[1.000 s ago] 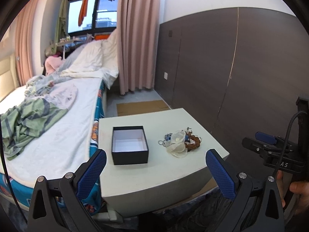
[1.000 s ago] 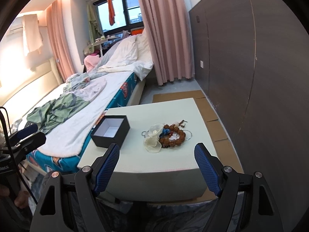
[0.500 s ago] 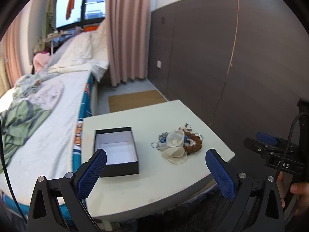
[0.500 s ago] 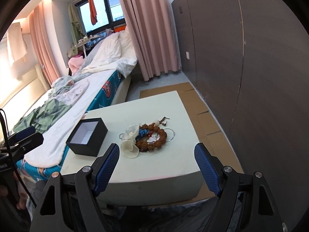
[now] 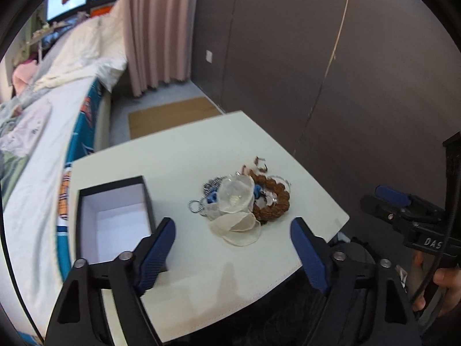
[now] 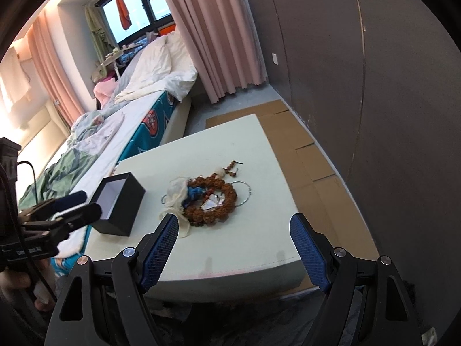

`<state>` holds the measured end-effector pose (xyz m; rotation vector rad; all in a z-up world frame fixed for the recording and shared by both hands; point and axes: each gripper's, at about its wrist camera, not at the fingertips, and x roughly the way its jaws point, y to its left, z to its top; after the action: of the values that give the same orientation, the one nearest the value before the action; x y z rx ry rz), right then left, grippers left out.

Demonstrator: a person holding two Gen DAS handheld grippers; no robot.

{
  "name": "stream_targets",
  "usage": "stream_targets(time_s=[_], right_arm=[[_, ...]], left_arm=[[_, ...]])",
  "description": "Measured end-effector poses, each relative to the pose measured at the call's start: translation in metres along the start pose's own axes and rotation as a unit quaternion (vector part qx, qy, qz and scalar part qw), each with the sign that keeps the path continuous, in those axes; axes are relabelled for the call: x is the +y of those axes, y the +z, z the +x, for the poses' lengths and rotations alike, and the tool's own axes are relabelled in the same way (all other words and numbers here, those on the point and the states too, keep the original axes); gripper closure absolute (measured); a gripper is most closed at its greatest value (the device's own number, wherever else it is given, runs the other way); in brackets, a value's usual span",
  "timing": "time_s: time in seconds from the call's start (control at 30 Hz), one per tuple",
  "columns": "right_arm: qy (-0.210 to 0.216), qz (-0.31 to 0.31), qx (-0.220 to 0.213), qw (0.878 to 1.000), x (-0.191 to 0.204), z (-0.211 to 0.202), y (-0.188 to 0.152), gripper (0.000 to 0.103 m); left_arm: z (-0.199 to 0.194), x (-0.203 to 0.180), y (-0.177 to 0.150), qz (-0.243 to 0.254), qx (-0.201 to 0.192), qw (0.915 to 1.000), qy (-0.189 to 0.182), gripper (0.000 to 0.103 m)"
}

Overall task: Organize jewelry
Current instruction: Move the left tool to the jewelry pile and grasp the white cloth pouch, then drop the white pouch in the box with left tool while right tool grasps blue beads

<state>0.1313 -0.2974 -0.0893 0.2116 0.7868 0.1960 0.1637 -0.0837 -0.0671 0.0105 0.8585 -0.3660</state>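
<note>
A pile of jewelry lies on the white table (image 5: 184,155): a brown bead bracelet (image 5: 273,201) (image 6: 214,201), a white shell flower piece (image 5: 234,196) (image 6: 175,193), a blue item (image 6: 194,192), silver rings (image 6: 243,191). An open black box (image 5: 113,222) (image 6: 119,201) with a white inside stands left of the pile. My left gripper (image 5: 233,230) is open and empty, just short of the pile. My right gripper (image 6: 234,230) is open and empty over the table's near edge. Each gripper shows in the other's view: the right one (image 5: 403,210), the left one (image 6: 57,213).
A bed (image 6: 115,124) with rumpled bedding runs along the table's left side. A dark panelled wall (image 6: 360,72) stands on the right. Cardboard sheets (image 6: 311,155) lie on the floor beyond and right of the table. Pink curtains (image 6: 219,34) hang at the back.
Both grippers have moved forward and closer to the table; the jewelry pile and the box look larger. Both stay open. Nothing on the table has moved.
</note>
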Motion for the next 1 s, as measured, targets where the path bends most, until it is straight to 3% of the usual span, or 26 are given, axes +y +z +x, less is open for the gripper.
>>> stream_targets(time_s=[0.2, 0.27, 0.5, 0.57, 0.63, 0.7, 0.73, 0.83, 1.0], right_arm=[[0.002, 0.022, 0.007, 1.000, -0.014, 0.006, 0.000, 0.023], [-0.001, 0.024, 0.008, 1.000, -0.015, 0.008, 0.000, 0.023], [-0.007, 0.042, 0.026, 0.999, -0.024, 0.021, -0.002, 0.023], [-0.007, 0.041, 0.031, 0.999, -0.026, 0.024, -0.001, 0.023], [-0.006, 0.039, 0.032, 0.999, -0.027, 0.026, 0.000, 0.023], [-0.005, 0.038, 0.033, 0.999, -0.026, 0.029, 0.002, 0.023], [-0.003, 0.039, 0.034, 0.999, -0.026, 0.029, 0.003, 0.023], [0.005, 0.040, 0.038, 0.998, -0.025, 0.036, 0.007, 0.023], [0.031, 0.037, 0.049, 0.998, -0.016, 0.051, 0.015, 0.023]], left_arm=[[0.035, -0.006, 0.009, 0.020, 0.041, 0.9990, -0.005, 0.032], [0.048, -0.007, 0.009, 0.026, 0.057, 0.9980, -0.004, 0.039], [0.088, -0.005, 0.006, 0.036, 0.098, 0.9944, 0.013, 0.041], [0.101, -0.002, 0.003, 0.034, 0.114, 0.9926, 0.022, 0.055], [0.111, 0.001, 0.000, 0.030, 0.126, 0.9911, 0.033, 0.061], [0.115, 0.005, -0.002, 0.029, 0.129, 0.9904, 0.039, 0.082], [0.115, 0.007, -0.002, 0.027, 0.130, 0.9903, 0.041, 0.097], [0.103, 0.013, 0.000, 0.013, 0.105, 0.9938, 0.033, 0.103], [0.073, 0.023, 0.011, -0.001, 0.069, 0.9971, 0.033, 0.103]])
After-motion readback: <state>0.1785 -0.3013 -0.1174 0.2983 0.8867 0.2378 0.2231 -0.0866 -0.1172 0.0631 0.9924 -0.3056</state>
